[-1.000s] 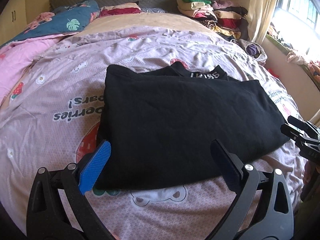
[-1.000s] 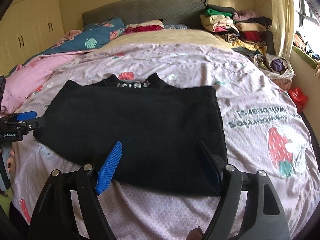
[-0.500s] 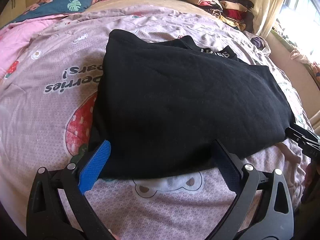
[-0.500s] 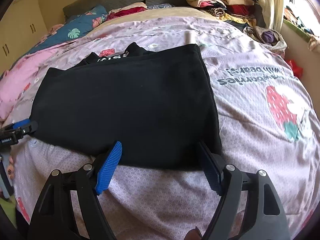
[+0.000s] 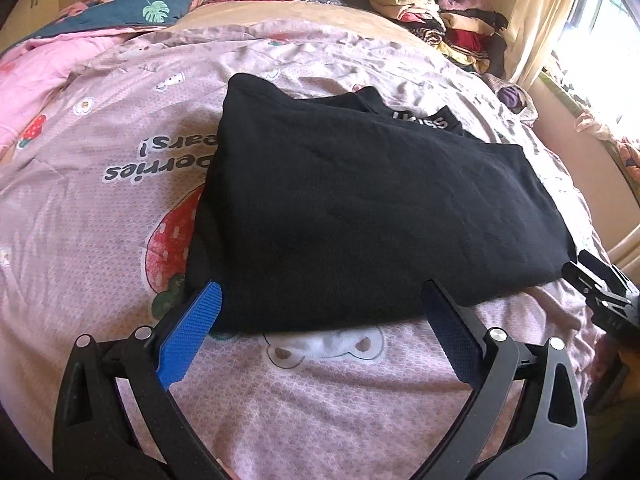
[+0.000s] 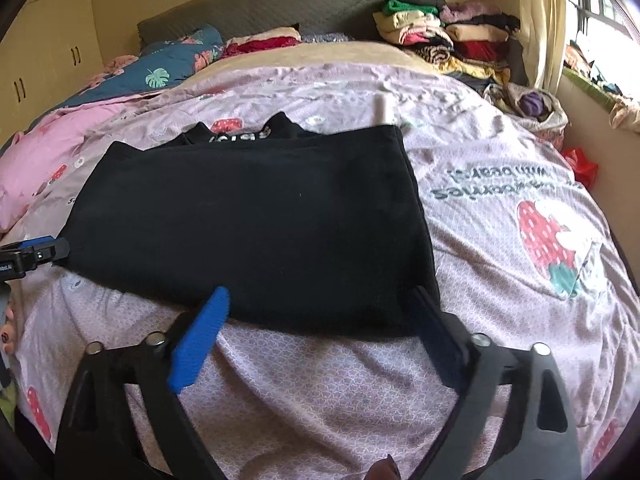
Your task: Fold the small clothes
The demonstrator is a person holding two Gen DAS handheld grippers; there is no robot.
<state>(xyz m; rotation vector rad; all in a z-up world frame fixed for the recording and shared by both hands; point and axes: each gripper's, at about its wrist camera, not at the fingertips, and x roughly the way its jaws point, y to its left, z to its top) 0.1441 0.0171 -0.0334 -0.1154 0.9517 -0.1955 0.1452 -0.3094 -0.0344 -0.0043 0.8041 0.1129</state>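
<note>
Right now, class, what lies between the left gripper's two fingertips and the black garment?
In the left wrist view, only bare pink bedsheet with a bear print separates the left gripper from the black garment.

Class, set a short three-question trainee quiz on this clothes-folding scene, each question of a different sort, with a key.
1. True or false: the left gripper is shut on the black garment.
2. Multiple choice: the black garment lies on A) the pink strawberry-print cover, B) the teal leaf-print quilt, C) the folded clothes stack.
3. Fill in: the right gripper has its jaws ____.

Key: 1 false; 2 A; 3 open.
</note>
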